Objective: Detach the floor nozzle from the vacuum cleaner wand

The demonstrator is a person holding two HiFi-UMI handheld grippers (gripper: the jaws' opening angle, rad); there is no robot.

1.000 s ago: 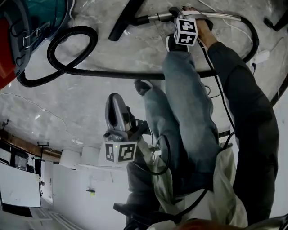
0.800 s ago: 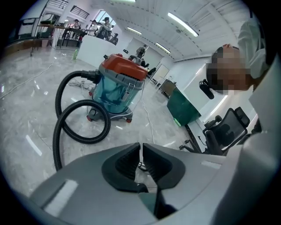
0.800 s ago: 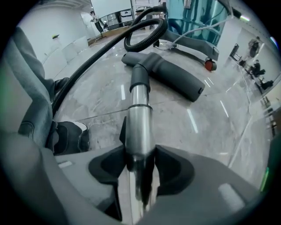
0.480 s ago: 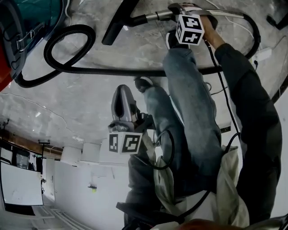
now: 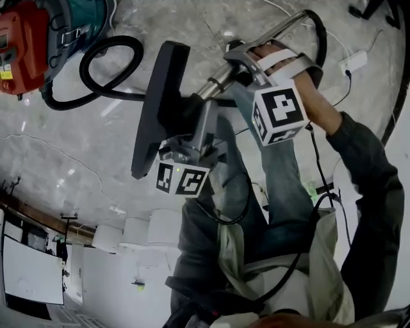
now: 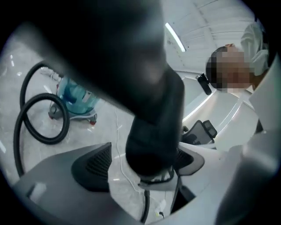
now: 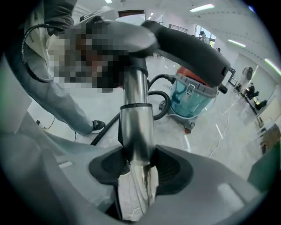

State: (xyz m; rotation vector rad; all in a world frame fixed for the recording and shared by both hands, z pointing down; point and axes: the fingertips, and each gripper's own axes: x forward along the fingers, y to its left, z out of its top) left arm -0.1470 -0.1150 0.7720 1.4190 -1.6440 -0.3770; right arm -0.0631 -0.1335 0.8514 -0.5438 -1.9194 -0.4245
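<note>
Floor nozzle (image 5: 155, 109) sits on the wand (image 7: 137, 127), held up right of the vacuum drum (image 5: 38, 35). The right gripper (image 7: 138, 165) clamps the wand. The left gripper (image 6: 140, 176), its jaws just now opening, loosely straddles the nozzle's neck.

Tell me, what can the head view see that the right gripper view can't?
Only the head view shows the white power strip lying on the floor.

Only the right gripper view shows the right gripper up close, its jaws clamped on the shiny metal wand. It also shows the ceiling lights and some people far off.

Both views show the wand, the black floor nozzle on its end, the teal vacuum canister and the black hose.
</note>
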